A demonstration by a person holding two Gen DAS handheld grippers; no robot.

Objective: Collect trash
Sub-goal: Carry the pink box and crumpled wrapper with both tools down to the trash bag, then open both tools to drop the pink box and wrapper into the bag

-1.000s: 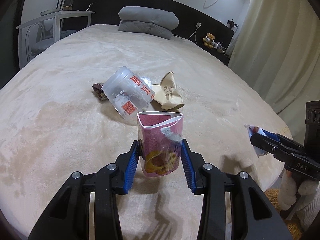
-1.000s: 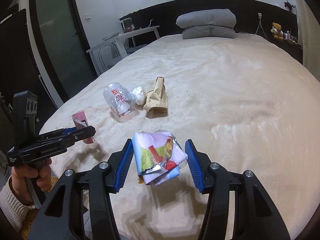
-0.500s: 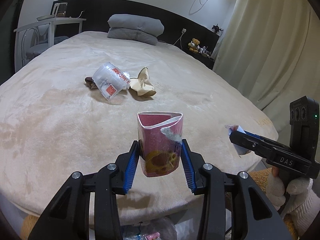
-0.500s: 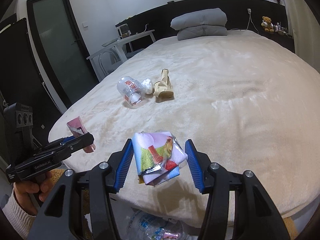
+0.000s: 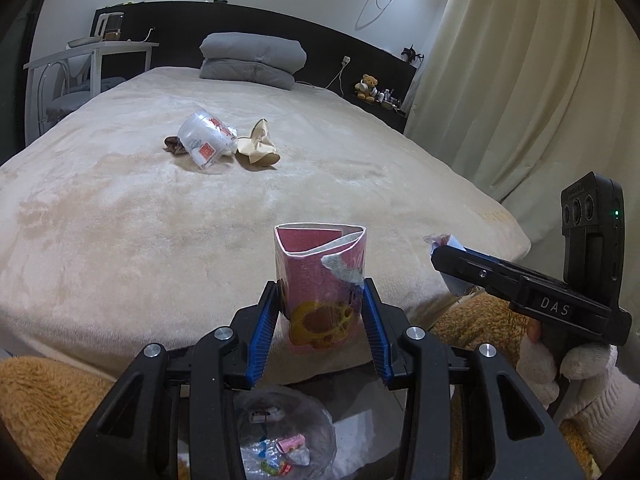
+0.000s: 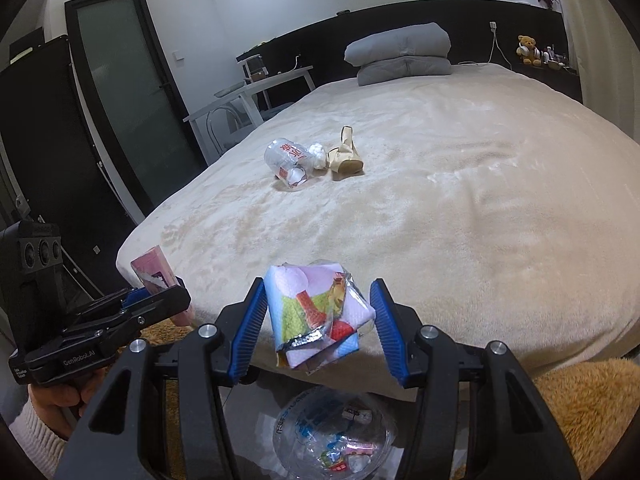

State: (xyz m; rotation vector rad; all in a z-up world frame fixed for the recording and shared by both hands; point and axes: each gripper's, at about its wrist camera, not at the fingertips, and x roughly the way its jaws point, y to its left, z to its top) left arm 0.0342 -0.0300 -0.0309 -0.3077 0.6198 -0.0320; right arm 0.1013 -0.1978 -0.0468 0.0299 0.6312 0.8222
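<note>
My left gripper (image 5: 320,320) is shut on a pink carton (image 5: 322,280), held upright past the foot of the bed, above a clear trash bag (image 5: 288,436) on the floor. My right gripper (image 6: 320,320) is shut on a crumpled colourful wrapper (image 6: 316,312), also above the trash bag (image 6: 332,432). The left gripper with the pink carton (image 6: 154,270) shows at the left of the right wrist view. More trash lies mid-bed: a clear plastic cup (image 5: 206,140), a beige paper bag (image 5: 258,148), a brown wrapper (image 5: 173,145).
The beige bed (image 5: 120,220) fills the view, with grey pillows (image 5: 252,58) at the headboard. A white desk and chair (image 5: 80,72) stand on the left, curtains (image 5: 520,80) on the right. An orange fluffy rug (image 6: 592,400) lies at the foot of the bed.
Both grippers have pulled back from over the bed to beyond its foot edge, still holding their items. The trash bag on the floor has come into view below them.
</note>
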